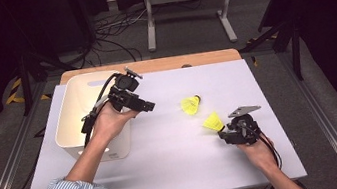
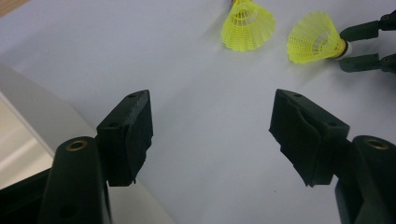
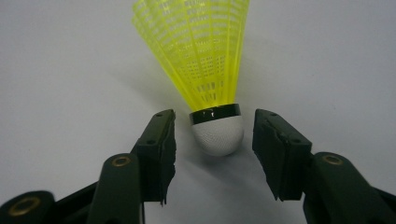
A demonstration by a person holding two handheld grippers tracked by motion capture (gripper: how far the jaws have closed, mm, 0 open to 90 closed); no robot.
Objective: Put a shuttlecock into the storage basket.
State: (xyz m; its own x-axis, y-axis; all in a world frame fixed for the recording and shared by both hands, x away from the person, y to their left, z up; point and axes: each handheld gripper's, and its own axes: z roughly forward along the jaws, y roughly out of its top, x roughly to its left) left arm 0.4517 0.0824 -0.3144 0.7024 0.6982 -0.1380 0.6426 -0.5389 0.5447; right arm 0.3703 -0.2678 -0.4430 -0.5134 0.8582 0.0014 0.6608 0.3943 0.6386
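Two yellow shuttlecocks lie on the white table. The nearer shuttlecock (image 1: 213, 121) (image 2: 315, 39) (image 3: 205, 60) has its white cork (image 3: 218, 135) between the jaws of my right gripper (image 1: 222, 133) (image 3: 214, 151). A narrow gap shows on each side of the cork, so the pads do not press on it and the gripper is open. The other shuttlecock (image 1: 191, 105) (image 2: 247, 25) lies free a little farther back. My left gripper (image 1: 148, 106) (image 2: 210, 135) hovers open and empty beside the white bin (image 1: 70, 147), pointing toward the shuttlecocks.
The white bin stands at the table's left, under my left hand; its rim (image 2: 42, 112) shows at the left of the left gripper view. The white tabletop (image 1: 177, 164) spreads wide in front. A wooden edge (image 1: 191, 59) runs along the table's far side.
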